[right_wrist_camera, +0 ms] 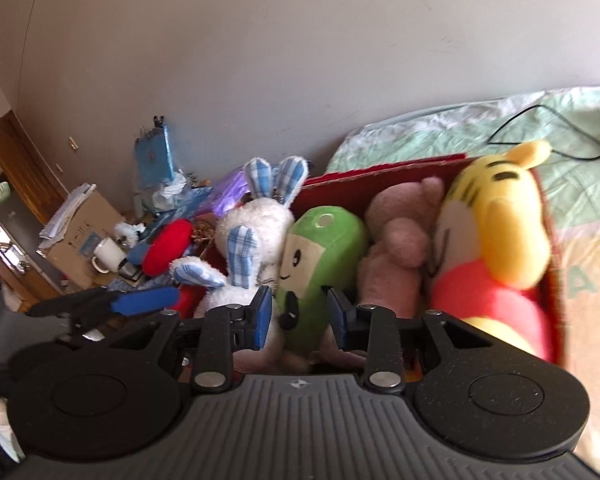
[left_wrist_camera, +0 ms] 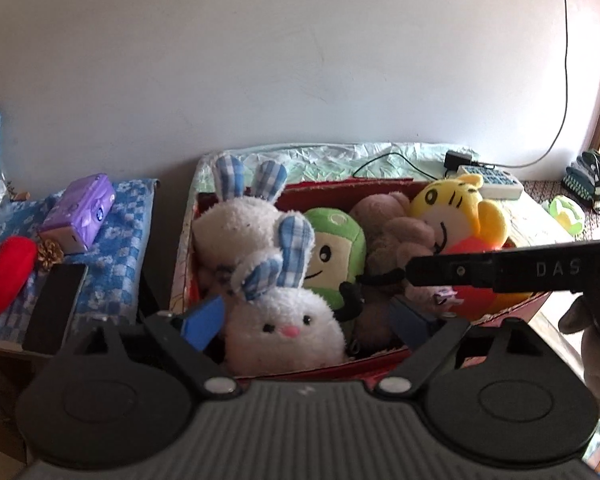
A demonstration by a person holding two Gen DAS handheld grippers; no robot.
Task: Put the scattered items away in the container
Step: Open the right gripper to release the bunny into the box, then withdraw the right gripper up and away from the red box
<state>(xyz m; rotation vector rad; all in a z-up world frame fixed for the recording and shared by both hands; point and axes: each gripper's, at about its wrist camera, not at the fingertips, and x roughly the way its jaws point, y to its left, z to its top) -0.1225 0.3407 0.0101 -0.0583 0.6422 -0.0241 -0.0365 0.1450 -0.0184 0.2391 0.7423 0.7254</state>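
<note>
A red box (left_wrist_camera: pixel 352 187) on the bed holds several plush toys: a white rabbit (left_wrist_camera: pixel 284 326) with blue checked ears, a green toy (left_wrist_camera: pixel 334 248), a brown bear (left_wrist_camera: pixel 388 232) and a yellow tiger (left_wrist_camera: pixel 456 208). My left gripper (left_wrist_camera: pixel 308 322) stands open at the box's near wall, with the rabbit's head between its blue pads but not pressed. In the right wrist view my right gripper (right_wrist_camera: pixel 300 318) is shut on the green toy (right_wrist_camera: pixel 320 248), its pads against the toy's lower sides. One of the right gripper's fingers (left_wrist_camera: pixel 480 272) crosses over the bear and tiger in the left wrist view.
Left of the box, a blue towel (left_wrist_camera: pixel 116 248) carries a purple tissue pack (left_wrist_camera: pixel 82 210), a red plush piece (left_wrist_camera: pixel 6 276), a pine cone (left_wrist_camera: pixel 51 252) and a black slab (left_wrist_camera: pixel 54 308). Behind the box lie a remote (left_wrist_camera: pixel 494 180) and charger cable. A white mug (right_wrist_camera: pixel 106 256) and cardboard carton (right_wrist_camera: pixel 80 232) sit further left.
</note>
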